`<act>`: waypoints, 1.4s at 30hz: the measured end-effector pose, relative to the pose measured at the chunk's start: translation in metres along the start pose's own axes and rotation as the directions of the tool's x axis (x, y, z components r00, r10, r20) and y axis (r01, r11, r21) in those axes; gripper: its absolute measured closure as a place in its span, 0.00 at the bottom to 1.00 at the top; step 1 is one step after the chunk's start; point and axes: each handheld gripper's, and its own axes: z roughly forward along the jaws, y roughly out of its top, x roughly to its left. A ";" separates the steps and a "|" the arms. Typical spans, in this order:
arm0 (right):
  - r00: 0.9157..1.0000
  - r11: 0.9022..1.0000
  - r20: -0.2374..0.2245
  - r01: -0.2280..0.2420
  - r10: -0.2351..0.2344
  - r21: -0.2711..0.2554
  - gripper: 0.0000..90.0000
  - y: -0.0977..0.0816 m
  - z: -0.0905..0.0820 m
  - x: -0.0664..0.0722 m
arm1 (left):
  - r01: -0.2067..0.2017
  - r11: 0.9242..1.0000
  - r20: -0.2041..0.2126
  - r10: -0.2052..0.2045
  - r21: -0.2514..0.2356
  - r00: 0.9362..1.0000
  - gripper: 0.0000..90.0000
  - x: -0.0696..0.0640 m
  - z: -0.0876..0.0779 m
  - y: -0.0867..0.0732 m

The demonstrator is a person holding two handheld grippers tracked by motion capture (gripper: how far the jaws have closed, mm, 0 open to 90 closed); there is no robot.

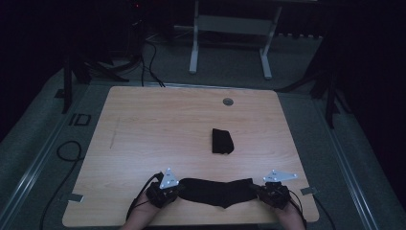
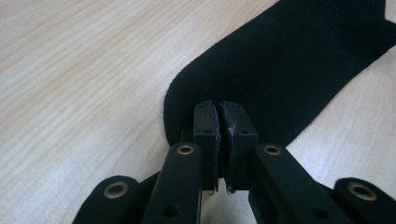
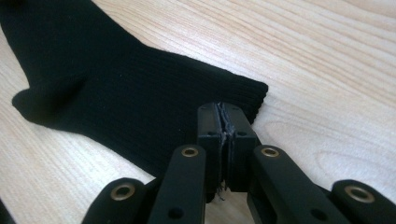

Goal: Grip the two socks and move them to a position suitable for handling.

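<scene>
grip: you had left tool [image 1: 178, 189] and right tool [image 1: 257, 189] pinching sock [image 1: 218, 191] ends at desk [image 1: 158, 124] near edge | risk: thin bite, uneven pull slipped fabric

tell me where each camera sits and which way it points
High view: above the person's side, looking forward and down on the table; forearms, left gripper and right gripper enter from the bottom.
Left gripper view: rides the left gripper, looking along its shut jaws at the sock's rounded toe end.
Right gripper view: rides the right gripper, looking along its shut jaws at the ribbed cuff end.
Shared: all three show the flat black sock; a folded sock lies farther back.
</scene>
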 end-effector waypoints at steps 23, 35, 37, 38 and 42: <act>0.985 0.982 0.000 0.175 -0.175 -0.071 0.47 0.156 0.053 -0.008 | 0.062 0.983 0.024 -0.059 -0.172 0.998 0.56 0.014 -0.016 0.008; 0.975 0.973 0.095 0.188 -0.202 0.138 0.51 0.175 0.141 -0.017 | 0.060 0.984 0.029 -0.056 -0.169 0.998 0.54 0.014 -0.001 0.031; 0.974 0.976 0.119 0.181 -0.194 0.118 0.64 0.171 0.141 -0.018 | 0.062 0.983 0.028 -0.058 -0.171 0.998 0.54 0.012 0.003 0.034; 0.974 0.979 0.128 0.172 -0.185 0.107 0.71 0.169 0.139 -0.018 | 0.066 0.983 0.029 -0.062 -0.171 0.998 0.54 0.012 0.004 0.035; 0.984 0.989 0.116 0.126 -0.134 0.076 0.92 0.168 0.132 -0.017 | 0.083 0.982 0.028 -0.080 -0.169 0.996 0.54 0.011 0.010 0.041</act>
